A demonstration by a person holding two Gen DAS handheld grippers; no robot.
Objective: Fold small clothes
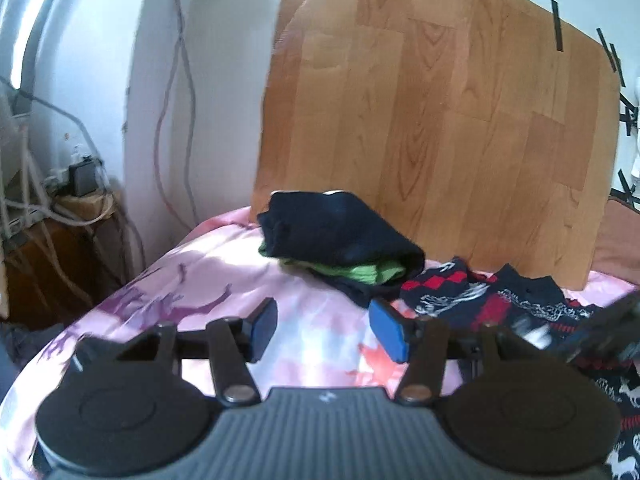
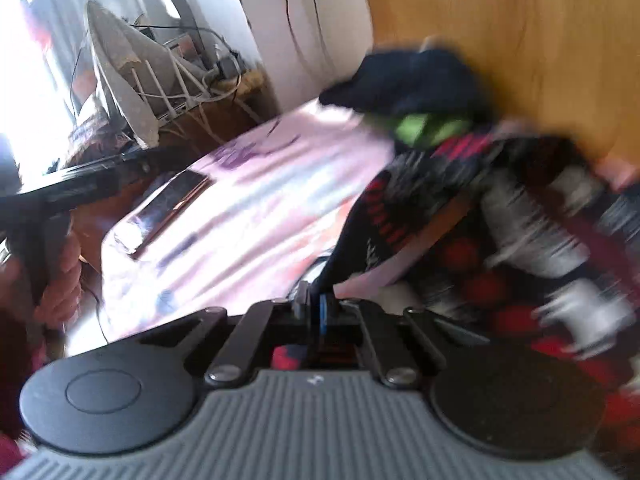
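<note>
Patterned garment (image 2: 460,216) pinched (right view only); phone (image 2: 168,208) too.

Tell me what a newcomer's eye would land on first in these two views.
First the red, black and white patterned garment, its edge pinched in the shut right hand-held gripper. Then the dark and green folded pile against the wooden board, beyond the open, empty left hand-held gripper over the pink bedsheet.

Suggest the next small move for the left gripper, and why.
Probably bring the left gripper right onto the near edge of the patterned garment. Its fingers stand open and empty over the pink sheet, while the right gripper is already shut on that garment, so the fold needs a second grip.
</note>
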